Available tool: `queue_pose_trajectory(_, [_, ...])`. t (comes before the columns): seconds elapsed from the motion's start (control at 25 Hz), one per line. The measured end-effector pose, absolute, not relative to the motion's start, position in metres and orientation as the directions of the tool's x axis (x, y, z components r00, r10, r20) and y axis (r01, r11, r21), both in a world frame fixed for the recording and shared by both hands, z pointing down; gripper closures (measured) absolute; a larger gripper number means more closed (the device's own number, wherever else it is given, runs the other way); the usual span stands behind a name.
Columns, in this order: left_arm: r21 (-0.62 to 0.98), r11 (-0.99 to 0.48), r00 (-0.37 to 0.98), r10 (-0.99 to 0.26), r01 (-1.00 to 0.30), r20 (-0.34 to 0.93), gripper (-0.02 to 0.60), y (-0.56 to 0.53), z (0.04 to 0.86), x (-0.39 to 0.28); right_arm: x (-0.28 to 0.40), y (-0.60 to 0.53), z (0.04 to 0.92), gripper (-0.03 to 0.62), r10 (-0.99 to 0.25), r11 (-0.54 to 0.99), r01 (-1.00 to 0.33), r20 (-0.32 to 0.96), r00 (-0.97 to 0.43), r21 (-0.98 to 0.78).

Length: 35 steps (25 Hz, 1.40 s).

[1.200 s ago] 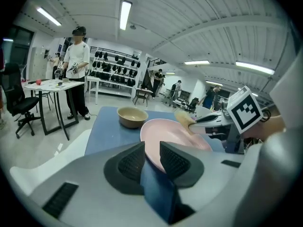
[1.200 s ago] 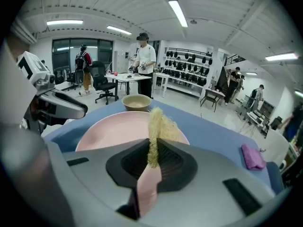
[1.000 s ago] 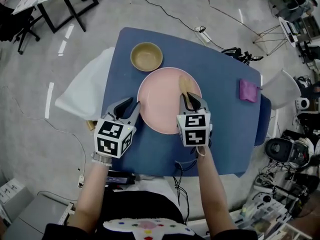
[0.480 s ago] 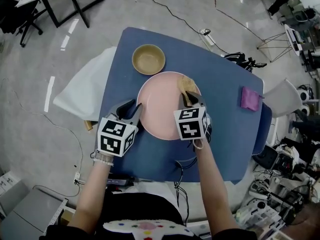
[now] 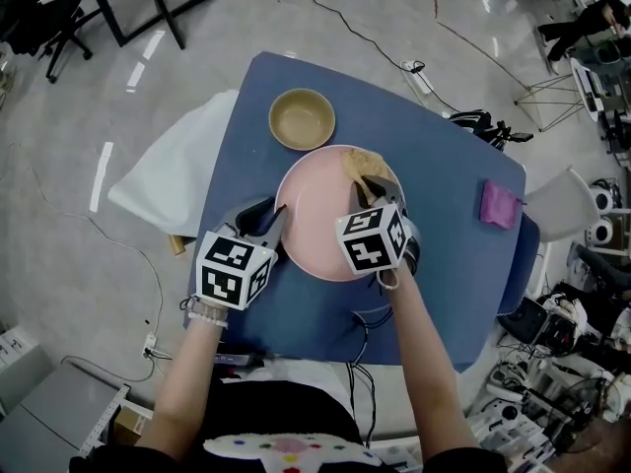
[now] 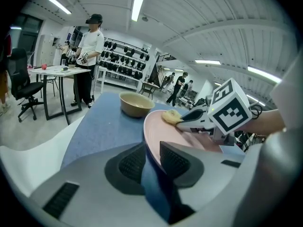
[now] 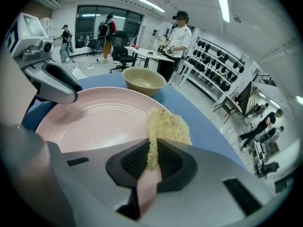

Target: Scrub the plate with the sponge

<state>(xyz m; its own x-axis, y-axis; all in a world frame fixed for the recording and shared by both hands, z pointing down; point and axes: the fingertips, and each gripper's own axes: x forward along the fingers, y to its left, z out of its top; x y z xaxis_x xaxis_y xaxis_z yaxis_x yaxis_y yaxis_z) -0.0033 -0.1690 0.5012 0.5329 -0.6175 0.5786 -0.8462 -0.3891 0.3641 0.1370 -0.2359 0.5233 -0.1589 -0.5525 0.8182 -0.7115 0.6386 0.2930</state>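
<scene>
sponge (image 7: 166, 124) — in right hand-held gripper (image 7: 152, 150)

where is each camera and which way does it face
Head view: on the person's head, looking steeply down at the table; both forearms show.
Left gripper view: on the left hand-held gripper, looking along jaws clamped on the plate rim; right hand-held gripper opposite.
Right gripper view: looking along jaws pinching the sponge toward the bowl; left hand-held gripper upper left.
Shared: both gripper views show plate, sponge, bowl.
</scene>
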Motion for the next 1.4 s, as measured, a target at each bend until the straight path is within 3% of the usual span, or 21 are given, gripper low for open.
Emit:
queue_pose_trajectory(0.4, [0.374,-0.381,0.534,-0.624,-0.846,0.571,0.488,-0.168,0.5,-0.006,0.091,-0.227,0.523,0.554,-0.548,0.747,-0.57,0.803,-0.234,0.343])
queue_pose_trajectory(0.76, [0.38,-0.377,0.534,-0.625,-0.845,0.569,0.491,-0.166,0.498,-0.005,0.059,-0.194,0.525,0.554,-0.527,0.834,-0.366,0.792,-0.308,0.413])
queue_pose_trajectory(1.0, [0.395,-0.376,0.544,-0.627,-0.838,0.558,0.491,-0.167,0.497,-0.007,0.044,-0.168,0.526,0.554,-0.472,0.879,-0.265,0.806,-0.357,0.397])
queue_pose_trajectory(1.4, [0.397,-0.384,0.551,-0.623,-0.834,0.555,0.488,-0.164,0.495,-0.007,0.041,-0.126,0.526,0.554,-0.335,0.939,-0.223,0.847,-0.413,0.263])
